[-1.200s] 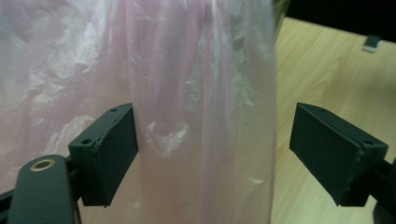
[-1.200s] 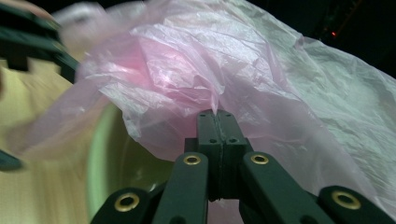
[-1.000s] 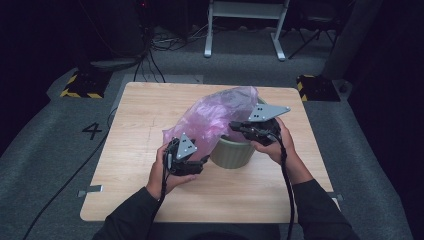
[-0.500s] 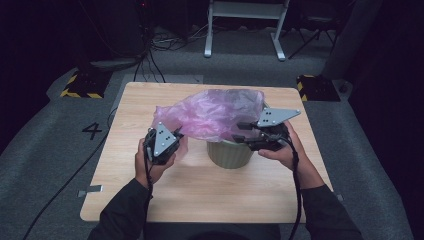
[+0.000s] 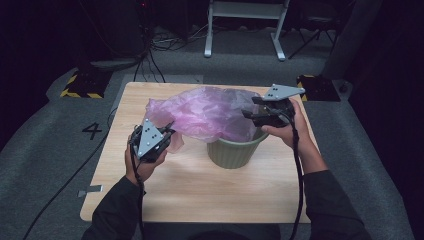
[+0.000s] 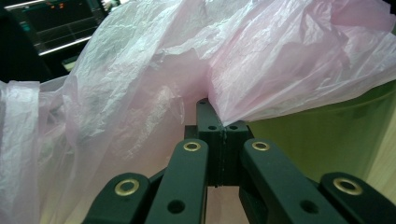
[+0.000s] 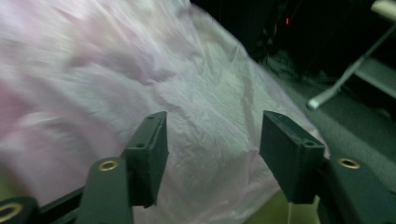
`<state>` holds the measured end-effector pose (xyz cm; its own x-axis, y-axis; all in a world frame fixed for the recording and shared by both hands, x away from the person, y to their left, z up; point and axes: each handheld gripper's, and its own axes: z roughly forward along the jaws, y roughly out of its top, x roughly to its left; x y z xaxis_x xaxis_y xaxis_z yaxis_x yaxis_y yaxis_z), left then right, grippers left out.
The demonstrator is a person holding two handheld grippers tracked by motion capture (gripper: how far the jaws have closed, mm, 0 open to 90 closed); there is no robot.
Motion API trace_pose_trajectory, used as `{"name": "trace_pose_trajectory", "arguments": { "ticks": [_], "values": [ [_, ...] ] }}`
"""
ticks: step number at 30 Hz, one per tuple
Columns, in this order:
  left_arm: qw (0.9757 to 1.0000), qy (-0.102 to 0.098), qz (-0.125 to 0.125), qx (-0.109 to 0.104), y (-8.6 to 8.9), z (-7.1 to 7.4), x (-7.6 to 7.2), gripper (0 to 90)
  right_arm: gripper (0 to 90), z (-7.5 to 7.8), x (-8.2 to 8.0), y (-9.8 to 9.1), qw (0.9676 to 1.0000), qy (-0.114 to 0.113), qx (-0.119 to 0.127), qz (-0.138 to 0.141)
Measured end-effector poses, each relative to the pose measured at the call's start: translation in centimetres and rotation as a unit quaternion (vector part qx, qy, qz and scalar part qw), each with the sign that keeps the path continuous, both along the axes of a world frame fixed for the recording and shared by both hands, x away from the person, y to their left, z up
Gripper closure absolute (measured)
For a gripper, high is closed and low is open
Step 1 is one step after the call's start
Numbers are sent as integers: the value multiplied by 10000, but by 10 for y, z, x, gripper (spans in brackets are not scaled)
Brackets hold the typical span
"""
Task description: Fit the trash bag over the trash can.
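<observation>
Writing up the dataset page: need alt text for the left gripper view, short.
The left gripper, its black jaws closed together, pinches a fold of a thin, crinkled pink plastic bag that billows across the view. Behind the bag at the right stands the green wall of a bin, with a strip of wooden table at the far right edge.

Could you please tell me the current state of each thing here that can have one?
Bag: crumpled, draped over the bin's rim, not yet fitted.
Bin: upright on the table.
Left gripper: shut on the bag's edge.
Right gripper: has just been opening; fingers apart, bag film behind them.
</observation>
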<state>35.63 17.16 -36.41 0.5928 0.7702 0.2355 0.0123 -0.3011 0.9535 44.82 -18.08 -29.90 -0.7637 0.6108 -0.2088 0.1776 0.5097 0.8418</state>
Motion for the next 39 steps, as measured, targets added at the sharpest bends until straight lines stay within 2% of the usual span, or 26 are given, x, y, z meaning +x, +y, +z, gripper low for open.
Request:
{"name": "trace_pose_trajectory", "arguments": {
  "ticks": [2, 3, 6, 9, 10, 11, 14, 16, 19, 22, 23, 24, 25, 27, 29, 32, 35, 39],
  "values": [
    [10000, -26, -46, 27, -4, 0, 1, 897, 507, -6, 9, 4, 9998, 164, -128, 7],
    [10000, -20, -89, 36, -5, 1, 2, 897, 579, -10, 13, 6, 9994, 269, -218, 61],
    [9999, -60, -151, 0, -10, 3, 4, 897, 724, -16, 19, 10, 9981, 441, -393, 199],
    [9997, -105, -193, -54, -14, 5, 4, 897, 828, -21, 22, 14, 9958, 612, -586, 343],
    [9997, -150, -205, -69, -15, 7, 4, 897, 845, -22, 22, 16, 9950, 650, -651, 386],
    [9996, -176, -211, -79, -16, 9, 4, 897, 853, -23, 22, 18, 9929, 794, -716, 514],
    [9994, -210, -259, -122, -19, 14, 5, 897, 872, -25, 20, 21, 9894, 928, -832, 740],
    [9992, -218, -313, -107, -22, 17, 7, 897, 870, -27, 18, 22, 9883, 1000, -870, 752],
    [9990, -232, -374, -38, -29, 21, 8, 897, 825, -28, 14, 21, 9863, 1070, -884, 888],
    [9985, -263, -467, 69, -38, 22, 10, 897, 744, -27, 10, 17, 9878, 1030, -783, 870],
    [9984, -253, -490, 98, -40, 23, 10, 897, 674, -26, 8, 14, 9889, 1043, -650, 835],
    [9984, -245, -507, 110, -43, 23, 11, 897, 616, -25, 8, 13, 9899, 1000, -632, 775],
    [9983, -233, -520, 113, -45, 23, 11, 897, 546, -23, 6, 10, 9924, 909, -544, 627],
    [9983, -193, -516, 199, -49, 23, 13, 897, 467, -18, 3, 3, 9946, 772, -272, 642],
    [9982, -151, -547, 218, -51, 22, 15, 897, 399, -13, 0, -3, 9959, 707, -93, 555],
    [9981, -80, -530, 296, -52, 21, 18, 897, 342, -5, -7, -10, 9968, 475, 52, 640],
    [9980, 0, -537, 347, -55, 21, 22, 897, 289, 4, -17, -15, 9961, 318, 286, 770],
    [9971, 73, -566, 510, -62, 20, 24, 897, 254, 15, -34, -14, 9919, 107, 542, 1143]
  ]
}}
